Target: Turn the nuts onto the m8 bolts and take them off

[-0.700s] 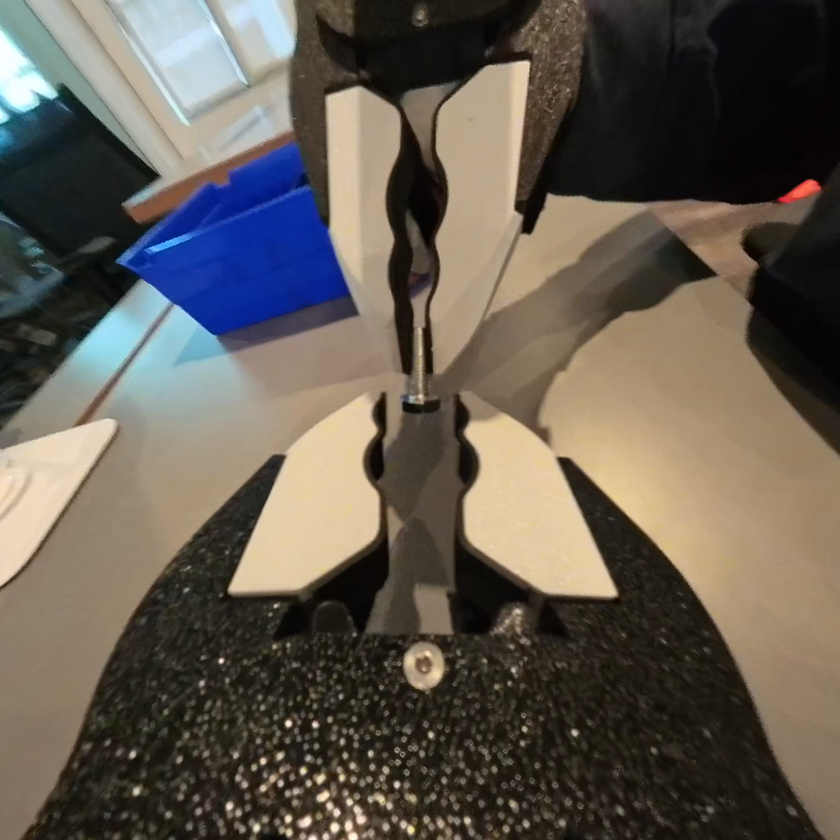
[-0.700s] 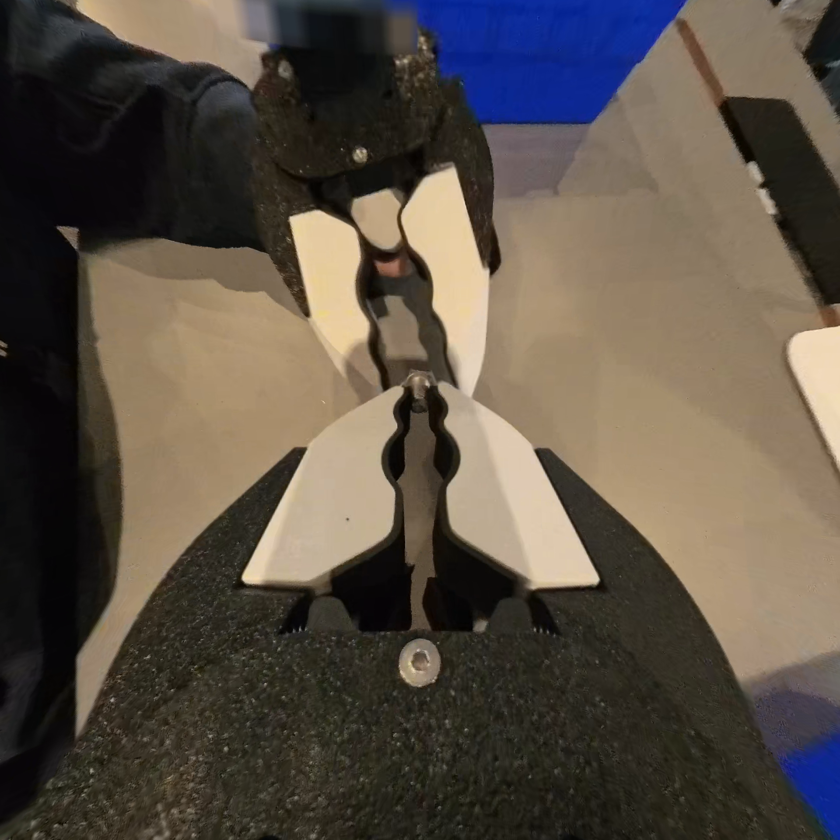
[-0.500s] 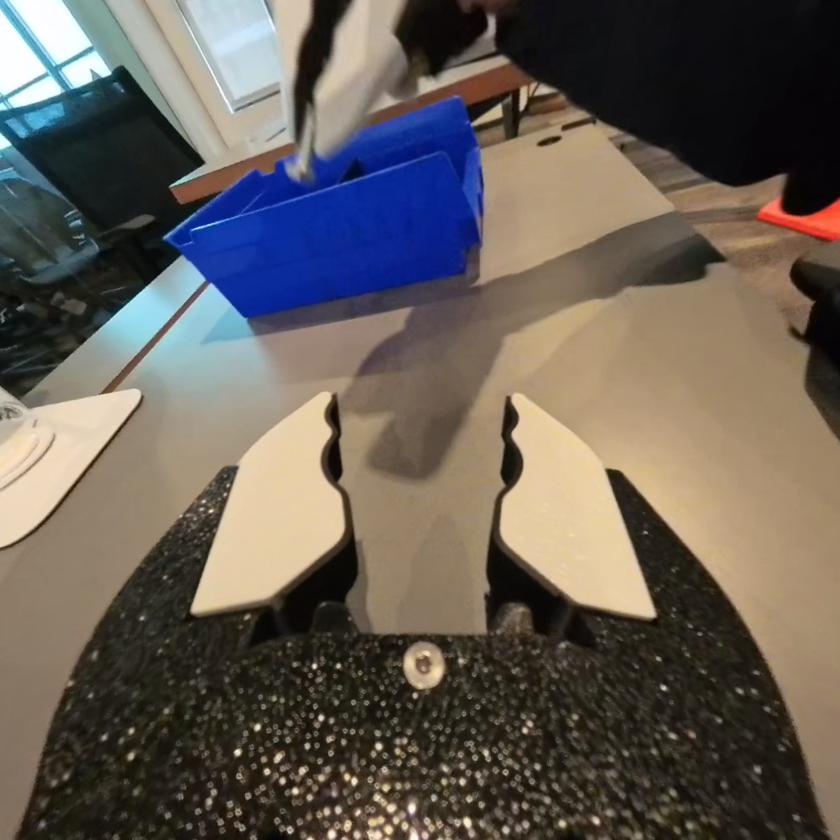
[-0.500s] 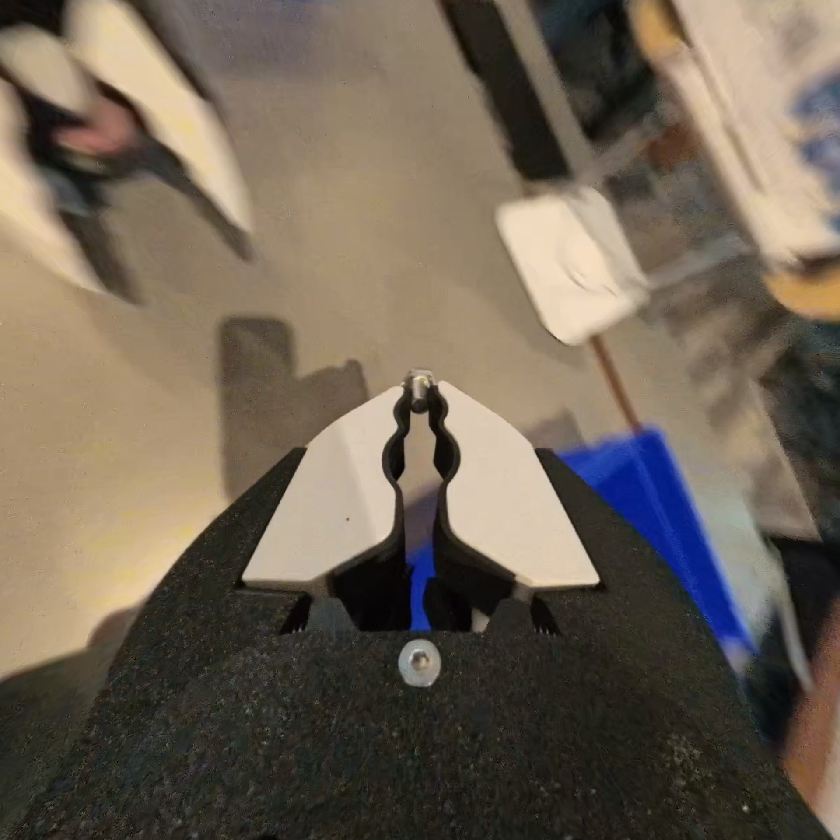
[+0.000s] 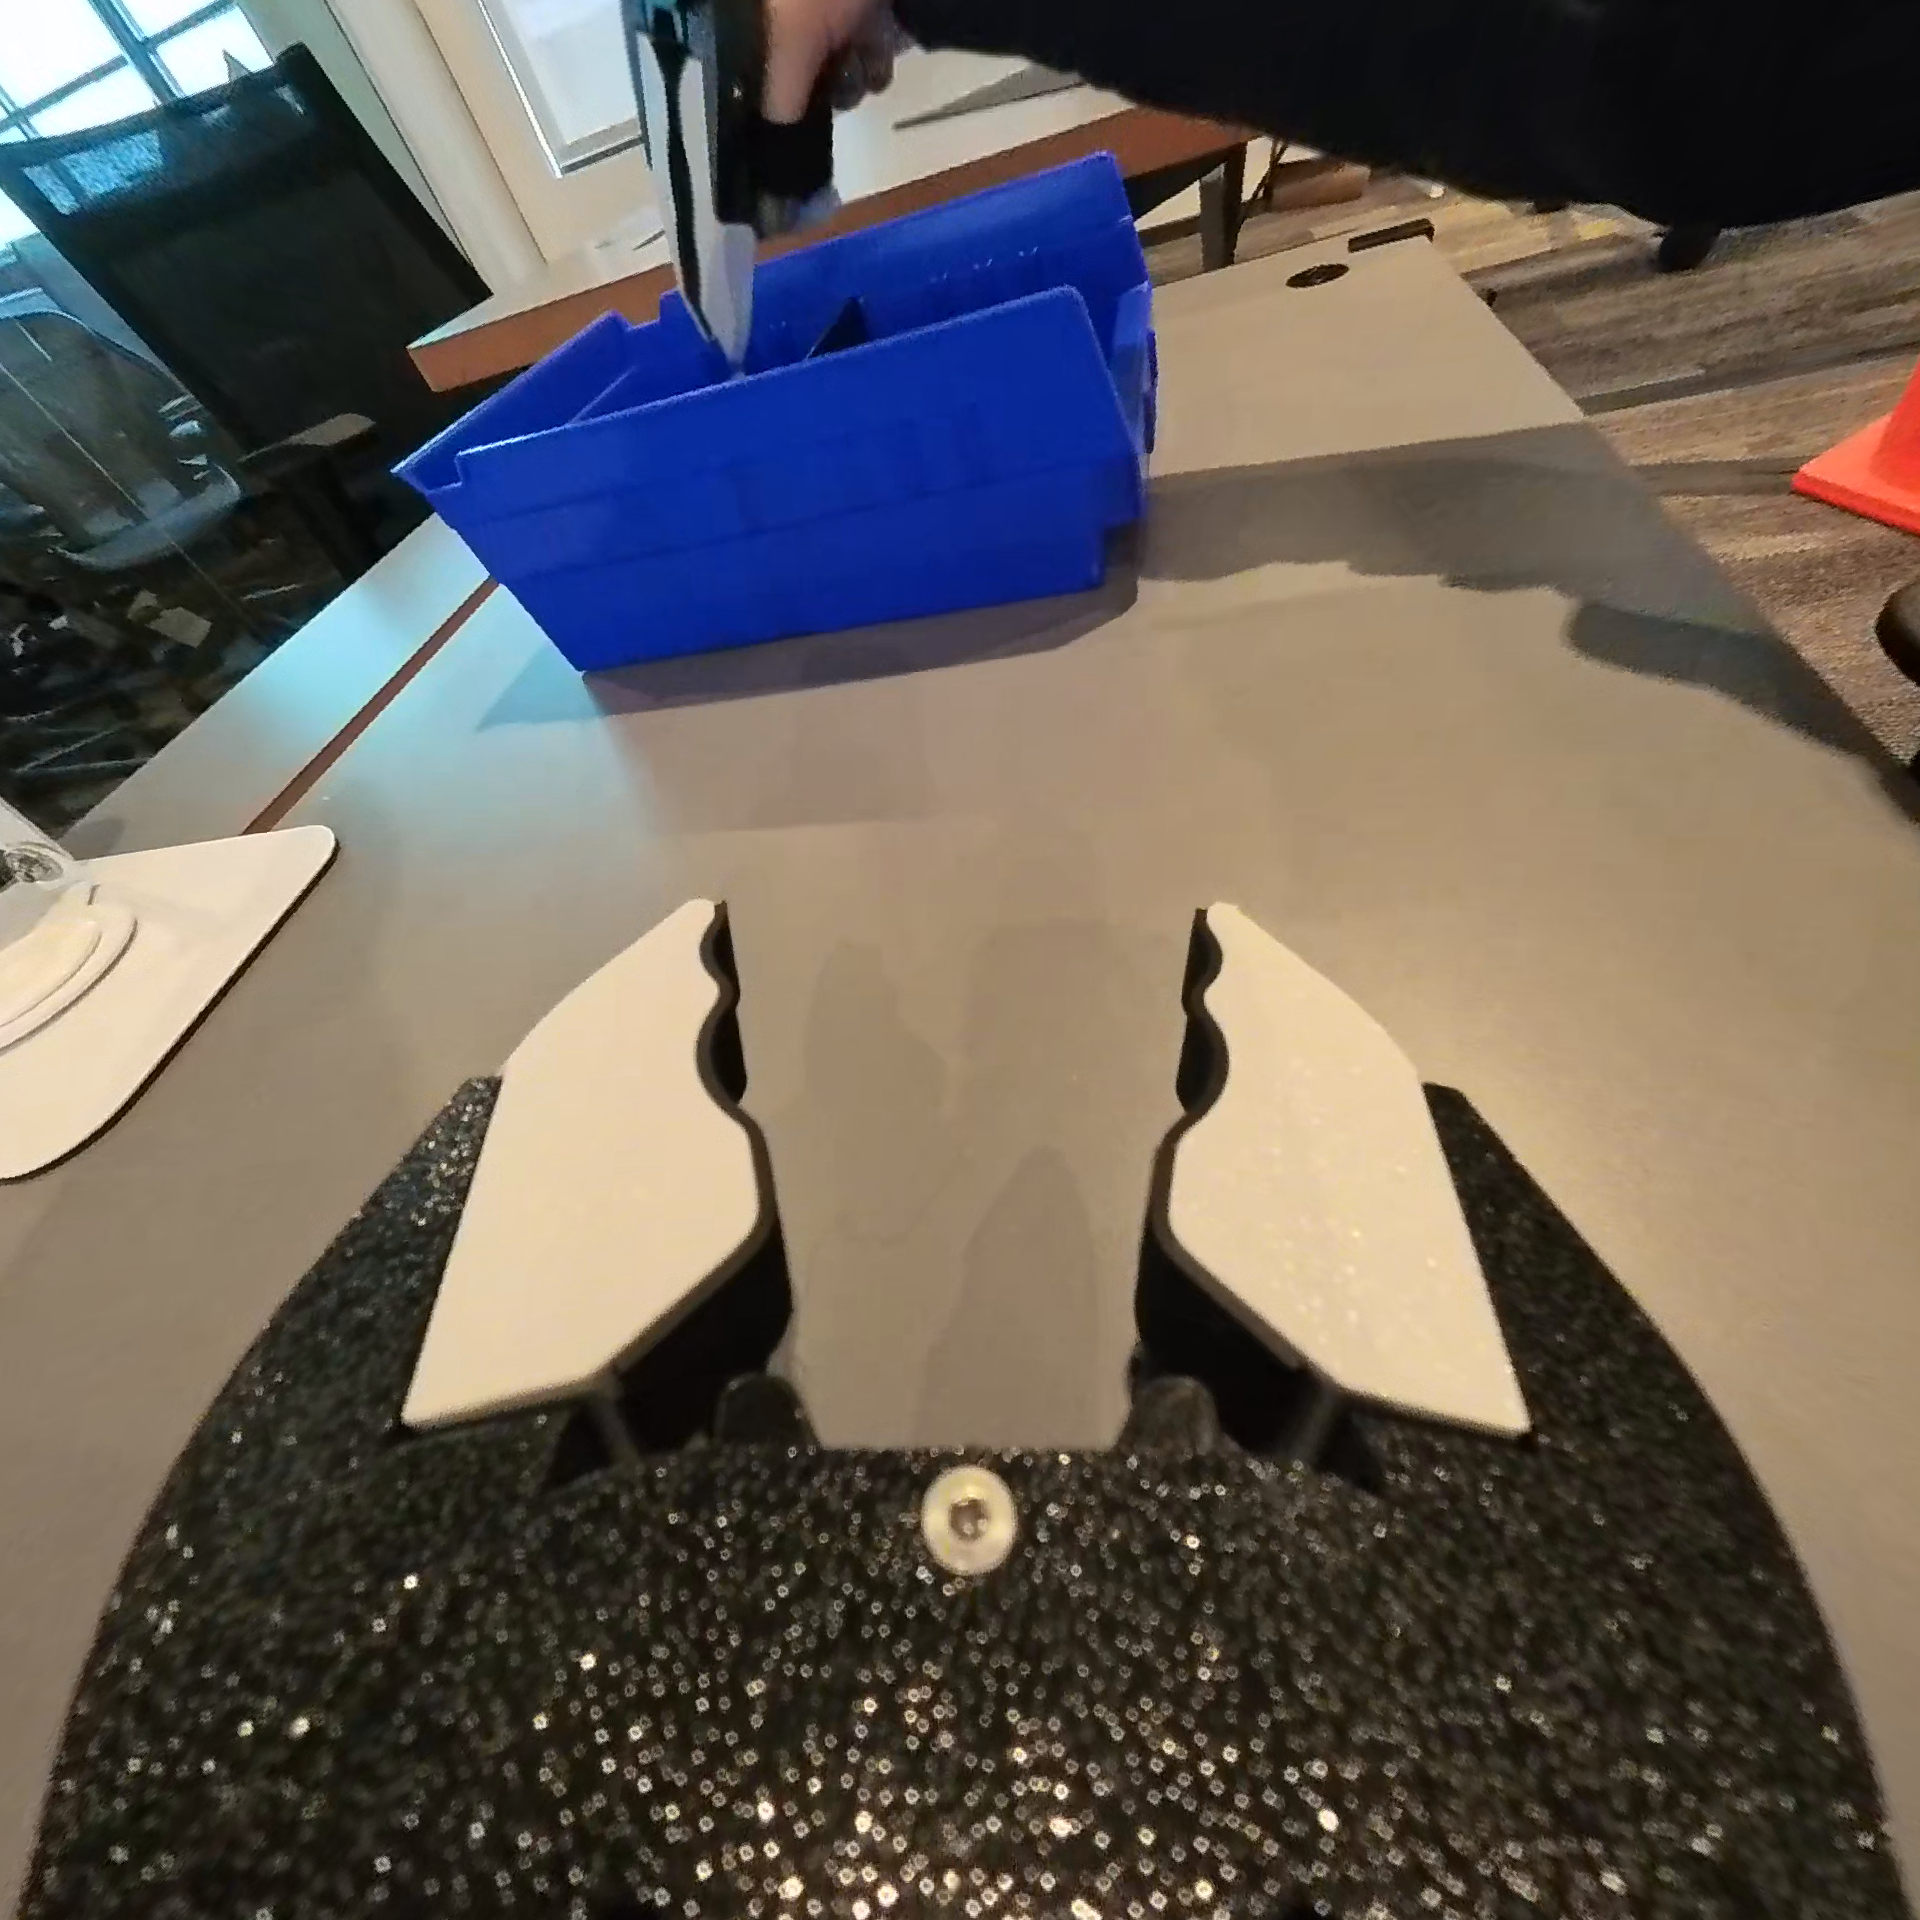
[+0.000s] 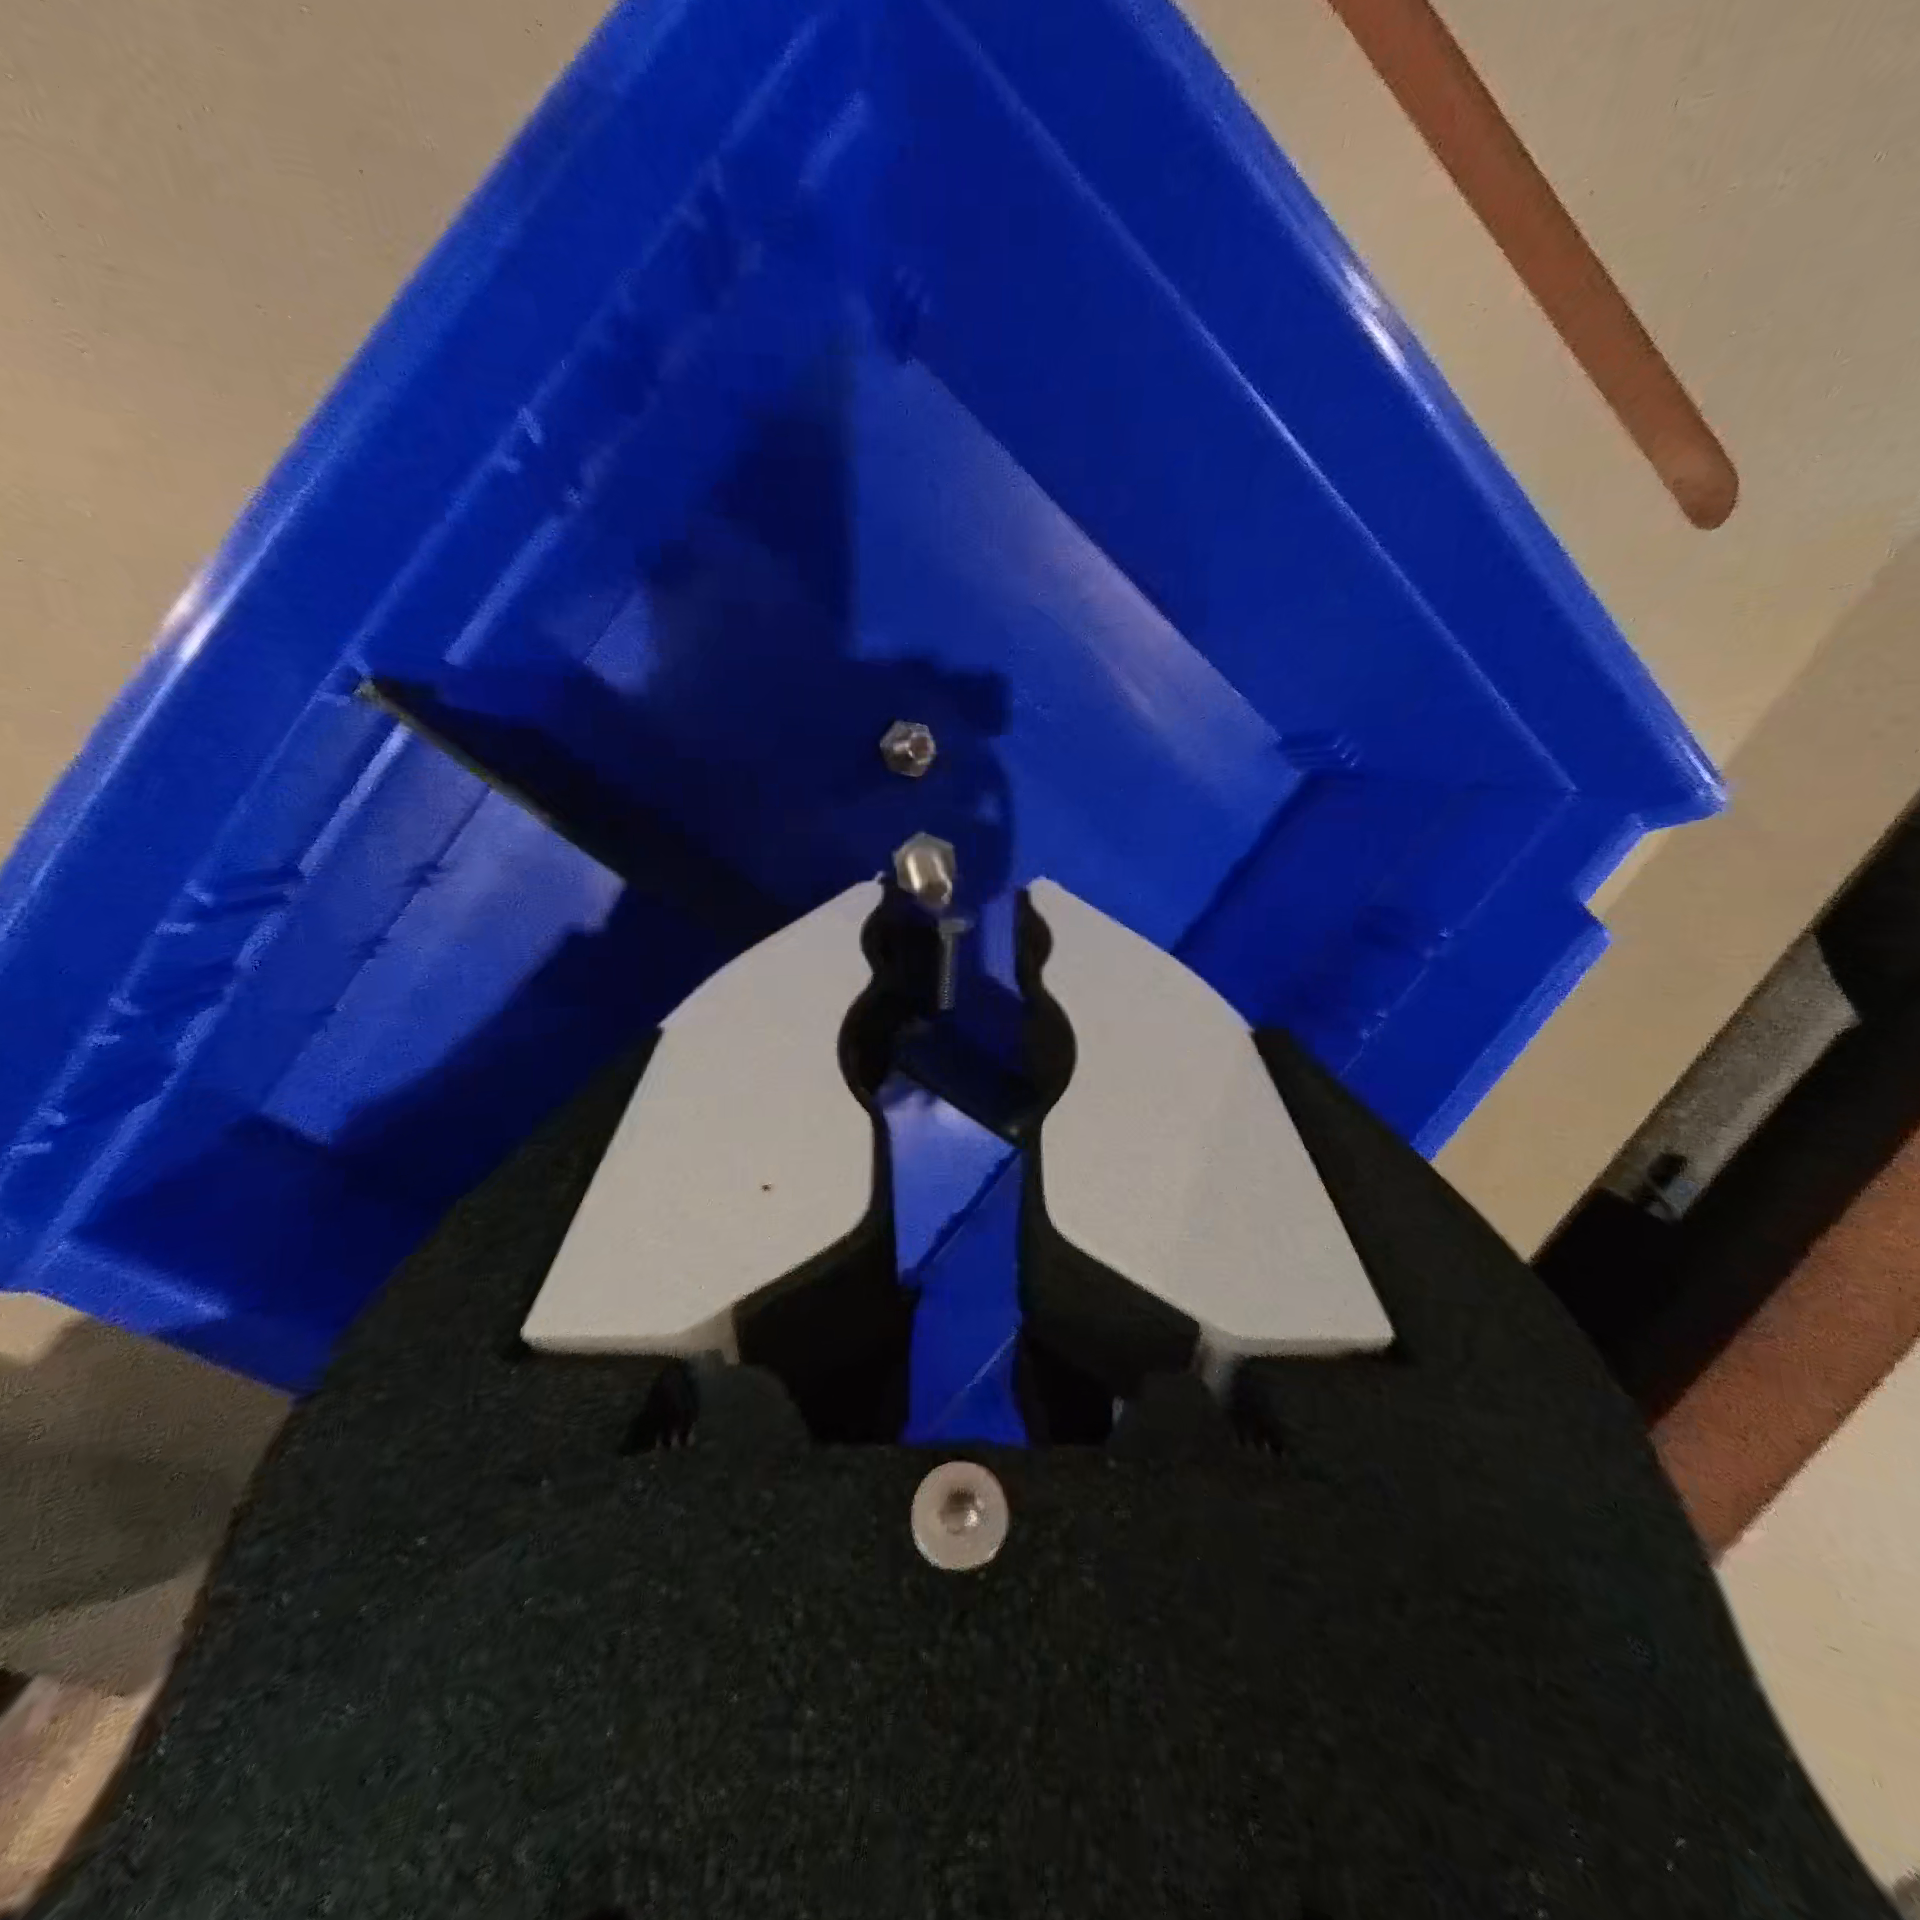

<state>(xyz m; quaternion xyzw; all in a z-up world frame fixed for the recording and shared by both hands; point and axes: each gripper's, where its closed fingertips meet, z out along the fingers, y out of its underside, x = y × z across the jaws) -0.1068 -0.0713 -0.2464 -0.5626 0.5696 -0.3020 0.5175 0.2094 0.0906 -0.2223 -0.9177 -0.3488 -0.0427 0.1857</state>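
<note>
Your left gripper (image 5: 961,914) hangs low over the counter (image 5: 1039,727), level and pointing at 12 o'clock toward the bin (image 5: 790,520); its fingers (image 5: 623,1143) stand wide apart with only bare counter between them. Your right gripper (image 6: 951,883) points steeply down into the bin (image 6: 1195,364) from above, and in the left wrist view it shows at 11 o'clock, your hand (image 5: 821,52) wrapped round it and a dark sleeve (image 5: 1351,94) running off to 2 o'clock. Its fingers (image 6: 748,1122) are slightly apart. The bolt (image 6: 930,883) sits in that gap at the tips, head forward, and neither pad visibly presses on it. A loose nut (image 6: 907,746) lies on the bin floor just beyond, at 12 o'clock.

Less than a second ago the two grippers met tip to tip over the counter, the left one closed on the nut end and the right one closed on the bolt. Since then the left has opened wide and stayed low, while the right has swung over into the bin and loosened.

The counter is grey. A white mat (image 5: 156,987) lies at 9 o'clock, dark chairs (image 5: 260,208) and windows stand behind, and an orange cone (image 5: 1870,447) sits on the floor at 2 o'clock.
</note>
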